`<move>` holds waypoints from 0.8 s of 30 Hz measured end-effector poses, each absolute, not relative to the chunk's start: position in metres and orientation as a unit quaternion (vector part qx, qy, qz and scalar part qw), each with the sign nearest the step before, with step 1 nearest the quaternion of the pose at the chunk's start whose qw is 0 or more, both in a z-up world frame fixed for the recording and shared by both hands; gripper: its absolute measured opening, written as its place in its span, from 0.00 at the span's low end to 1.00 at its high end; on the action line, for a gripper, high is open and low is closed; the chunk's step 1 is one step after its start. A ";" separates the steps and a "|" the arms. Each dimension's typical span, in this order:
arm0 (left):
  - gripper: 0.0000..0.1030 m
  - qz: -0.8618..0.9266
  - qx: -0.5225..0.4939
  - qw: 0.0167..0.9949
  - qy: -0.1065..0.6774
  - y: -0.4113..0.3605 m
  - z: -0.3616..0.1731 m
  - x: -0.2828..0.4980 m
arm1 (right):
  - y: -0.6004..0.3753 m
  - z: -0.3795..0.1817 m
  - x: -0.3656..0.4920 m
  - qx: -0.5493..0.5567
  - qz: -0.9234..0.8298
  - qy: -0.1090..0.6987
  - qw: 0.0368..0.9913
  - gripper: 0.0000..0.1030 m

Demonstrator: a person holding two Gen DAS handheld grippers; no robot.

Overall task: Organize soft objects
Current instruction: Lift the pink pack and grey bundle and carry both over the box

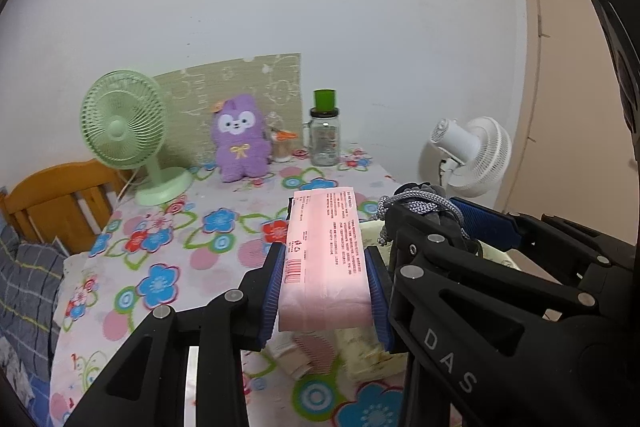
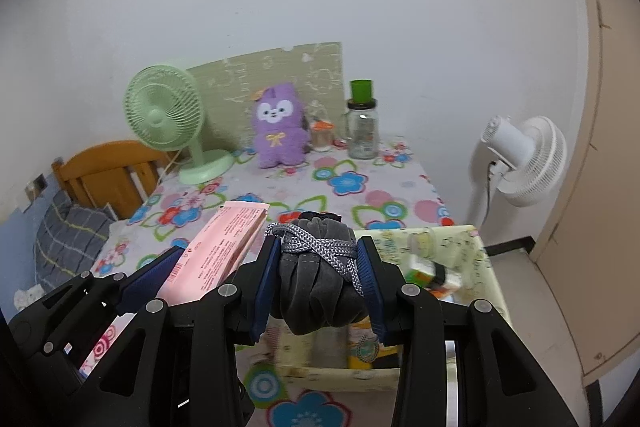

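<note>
A table under a flowered cloth fills the room's corner, with a green fan at its far left, a purple plush toy and a green-capped glass jar along the far edge, and a white fan standing off its right side. At the near right sits a pale patterned storage box, already holding small bottles and packets, which suggests the sorting is under way but unfinished.

Both tongs hang side by side above the near part of the table, each carrying a load. The left gripper is clenched on a pink soft pack, which stands up between its blue pads and juts toward the far side. The right gripper is clamped on a grey drawstring pouch, its cord wound across the top, hanging directly over the box's near-left corner.

Neither item is stowed yet; judging by their position, both remain to be lowered into the box and let go. The plush toy sits untouched at the far edge; whether it too is to be moved is unclear.
</note>
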State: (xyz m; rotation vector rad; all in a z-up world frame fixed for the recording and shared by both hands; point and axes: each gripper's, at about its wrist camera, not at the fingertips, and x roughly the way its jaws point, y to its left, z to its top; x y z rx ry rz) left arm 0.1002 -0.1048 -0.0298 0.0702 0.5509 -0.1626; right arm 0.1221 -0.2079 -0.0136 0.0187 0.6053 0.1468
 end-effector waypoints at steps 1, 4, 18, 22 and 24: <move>0.38 -0.085 0.035 0.958 0.272 -0.109 -0.030 0.102 | -0.212 -0.014 0.123 0.009 0.069 0.298 0.952 0.41; 0.38 -0.096 0.037 0.957 0.273 -0.123 -0.032 0.107 | -0.225 -0.014 0.125 0.008 0.058 0.299 0.953 0.41; 0.39 -0.134 0.045 0.949 0.282 -0.169 -0.043 0.130 | -0.274 -0.022 0.145 0.022 0.026 0.311 0.950 0.41; 0.39 -0.140 0.044 0.944 0.296 -0.178 -0.051 0.140 | -0.284 -0.031 0.153 0.032 0.019 0.322 0.946 0.41; 0.39 -0.138 0.046 0.942 0.304 -0.182 -0.057 0.146 | -0.288 -0.035 0.160 0.035 0.017 0.329 0.944 0.41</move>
